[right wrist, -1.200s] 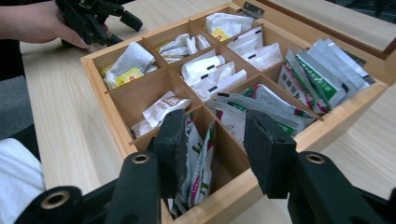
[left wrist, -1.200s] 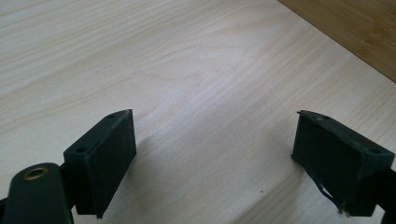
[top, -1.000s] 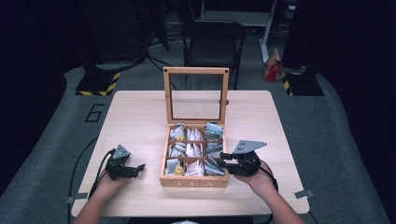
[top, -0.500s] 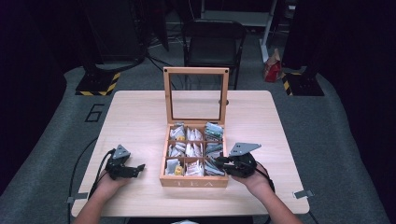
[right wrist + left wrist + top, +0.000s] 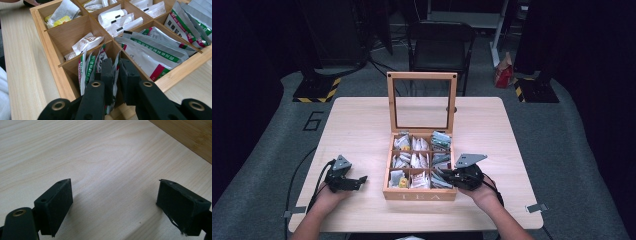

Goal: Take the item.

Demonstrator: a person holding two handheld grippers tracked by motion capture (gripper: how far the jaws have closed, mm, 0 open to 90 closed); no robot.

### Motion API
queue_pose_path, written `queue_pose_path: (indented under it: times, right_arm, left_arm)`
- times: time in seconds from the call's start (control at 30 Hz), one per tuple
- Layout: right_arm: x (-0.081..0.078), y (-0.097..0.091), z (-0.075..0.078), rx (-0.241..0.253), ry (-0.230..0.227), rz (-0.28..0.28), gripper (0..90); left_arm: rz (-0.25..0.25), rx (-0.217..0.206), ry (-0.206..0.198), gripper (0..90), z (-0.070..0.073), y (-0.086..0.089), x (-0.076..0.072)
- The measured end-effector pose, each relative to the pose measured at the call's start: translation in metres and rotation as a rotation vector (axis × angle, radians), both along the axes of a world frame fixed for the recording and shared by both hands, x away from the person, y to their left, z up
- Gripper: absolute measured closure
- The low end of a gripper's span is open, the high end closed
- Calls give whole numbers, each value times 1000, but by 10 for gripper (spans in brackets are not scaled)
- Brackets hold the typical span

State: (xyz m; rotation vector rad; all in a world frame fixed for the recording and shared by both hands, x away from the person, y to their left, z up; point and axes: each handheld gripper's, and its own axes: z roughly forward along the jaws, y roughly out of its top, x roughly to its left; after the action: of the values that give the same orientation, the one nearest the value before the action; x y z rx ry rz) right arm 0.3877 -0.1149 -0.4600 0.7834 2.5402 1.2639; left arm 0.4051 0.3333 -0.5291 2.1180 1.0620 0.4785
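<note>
At the lower middle of the high view, a wooden tea box [image 5: 419, 195] sits on the table [image 5: 362, 125] with its glass lid [image 5: 422, 100] standing upright at the back. Its nine compartments hold tea bags and sachets. The right gripper [image 5: 447, 175] reaches into the compartment at the box's lower right corner.

Low and centre in the right gripper view, the right gripper [image 5: 115, 66] has its jaws drawn close together around one upright sachet [image 5: 115, 75], white with a green and red edge, standing among several like it. Whether the pads already press it firmly I cannot tell; the gap looks narrow and the sachet sits inside it.

The step in hand appears to be pulling one sachet out of that corner compartment. To do it well, the jaws should pinch only the single sachet near its top edge, not its neighbours, which lean against it. A straight lift would probably keep it clear of the divider and the box wall. The box is light and may slide.

Toward the lower left of the high view, the left gripper [image 5: 354, 180] rests on the bare table, well apart from the box. Its own view shows the jaws spread wide with nothing between them.
</note>
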Motion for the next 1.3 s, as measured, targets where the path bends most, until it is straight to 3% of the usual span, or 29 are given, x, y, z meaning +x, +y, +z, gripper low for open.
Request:
queue_pose_path:
  times: [0.57, 0.9, 1.3]
  right_arm:
    - [2, 6, -9, -10, 29, 14, 859]
    - [0, 7, -8, -26, -1, 27, 900]
    - [-3, 6, 2, -11, -2, 28, 900]
  left_arm:
    - [-1, 1, 0, 129, 0, 0, 0]
    - [-1, 0, 0, 129, 0, 0, 0]
    - [-1, 1, 0, 129, 0, 0, 0]
